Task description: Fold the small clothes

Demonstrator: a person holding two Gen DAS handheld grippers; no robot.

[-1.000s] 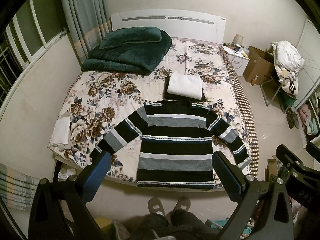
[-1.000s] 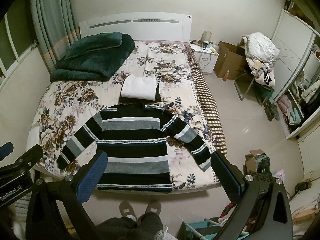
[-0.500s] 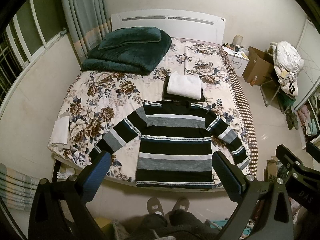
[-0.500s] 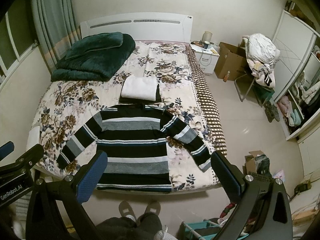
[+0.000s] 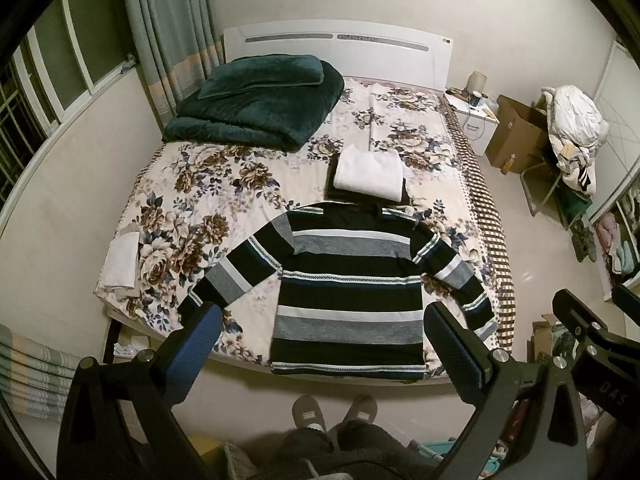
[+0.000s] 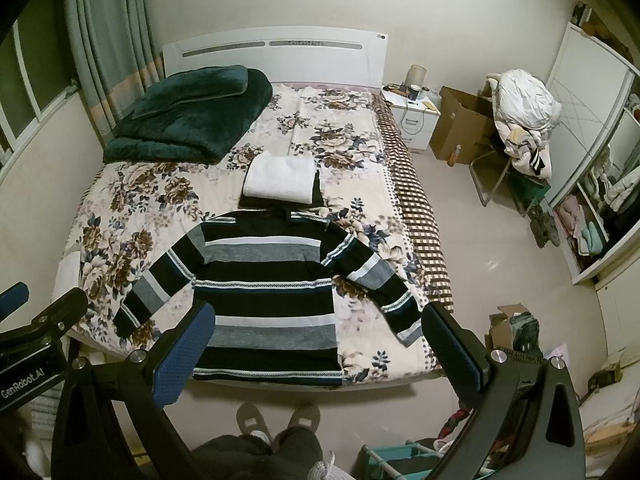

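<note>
A black, grey and white striped sweater [image 5: 348, 288] lies flat on the floral bed [image 5: 240, 184], face down or up I cannot tell, sleeves spread out to both sides, hem at the near bed edge. It also shows in the right wrist view [image 6: 266, 288]. My left gripper [image 5: 322, 344] is open and empty, held high above the near bed edge. My right gripper [image 6: 318, 344] is open and empty at the same height. Behind the sweater's collar a folded white garment [image 5: 368, 174] rests on a folded dark one.
A folded dark green blanket [image 5: 256, 108] lies at the head of the bed. A small white cloth [image 5: 122, 260] lies at the left bed edge. The person's slippered feet [image 5: 334, 412] stand at the foot. A nightstand [image 6: 412, 118], cardboard box [image 6: 460, 128] and laden chair [image 6: 520, 128] stand right.
Both views have shifted only slightly; the scene sits a touch lower and closer. The sweater has not moved and both grippers stay open.
</note>
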